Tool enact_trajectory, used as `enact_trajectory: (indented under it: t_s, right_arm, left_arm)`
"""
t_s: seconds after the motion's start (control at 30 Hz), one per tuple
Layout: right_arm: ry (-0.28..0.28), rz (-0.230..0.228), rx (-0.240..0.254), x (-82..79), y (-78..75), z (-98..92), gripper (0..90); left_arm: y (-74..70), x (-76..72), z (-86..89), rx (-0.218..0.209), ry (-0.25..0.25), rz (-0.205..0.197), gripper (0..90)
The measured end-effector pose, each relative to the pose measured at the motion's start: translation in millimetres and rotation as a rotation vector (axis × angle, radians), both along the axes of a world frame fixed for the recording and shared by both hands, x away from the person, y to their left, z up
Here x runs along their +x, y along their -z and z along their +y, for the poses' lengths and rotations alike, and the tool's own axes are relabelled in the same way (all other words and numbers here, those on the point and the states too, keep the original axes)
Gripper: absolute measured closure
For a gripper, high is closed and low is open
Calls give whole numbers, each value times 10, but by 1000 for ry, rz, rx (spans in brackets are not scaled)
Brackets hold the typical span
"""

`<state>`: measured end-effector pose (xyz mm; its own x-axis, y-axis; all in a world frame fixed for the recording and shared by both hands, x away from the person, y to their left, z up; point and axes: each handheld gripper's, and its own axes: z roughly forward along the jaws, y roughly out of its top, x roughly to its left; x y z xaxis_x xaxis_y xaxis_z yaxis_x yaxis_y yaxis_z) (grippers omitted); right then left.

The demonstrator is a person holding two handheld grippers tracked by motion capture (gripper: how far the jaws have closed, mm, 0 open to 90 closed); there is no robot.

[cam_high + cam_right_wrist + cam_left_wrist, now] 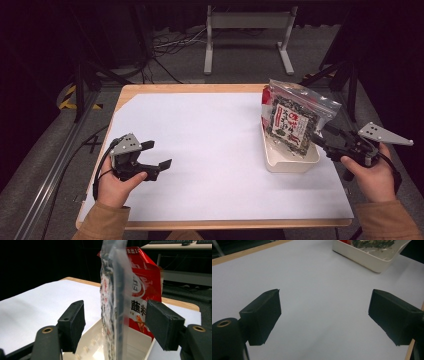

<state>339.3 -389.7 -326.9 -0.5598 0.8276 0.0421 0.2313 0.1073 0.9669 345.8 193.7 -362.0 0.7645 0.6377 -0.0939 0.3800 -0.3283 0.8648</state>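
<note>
Right gripper (115,327) jaws spread, clear snack bag (113,302) upright between them untouched, standing in white tray (292,162); left gripper (324,315) spread, empty

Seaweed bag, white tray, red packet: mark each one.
seaweed bag (291,121), high view, on its printed front.
white tray (292,164), high view, on its near wall.
red packet (147,287), right gripper view, on its printed face behind the bag.

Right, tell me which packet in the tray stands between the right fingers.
The clear seaweed bag, edge-on between the right gripper's open fingers. The red packet stands behind it in the white tray.
</note>
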Motion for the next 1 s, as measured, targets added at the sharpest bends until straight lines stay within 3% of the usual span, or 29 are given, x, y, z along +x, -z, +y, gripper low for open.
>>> enact_trajectory:
  t_s: [0.2,0.43,0.67,1.0]
  right_arm:
    - [-21,-19,-47,-204,-58,53,327]
    - [-78,-19,-43,-340,-70,194,323]
    - [-133,-23,-24,-386,30,352,321]
    - [-239,-32,-20,-331,174,636,290]
  left_arm:
    - [23,-62,29,-1,22,-16,113]
    - [31,-156,74,-26,39,-42,112]
    - [84,-215,135,-59,59,-53,111]
    - [126,-269,206,-95,66,-58,104]
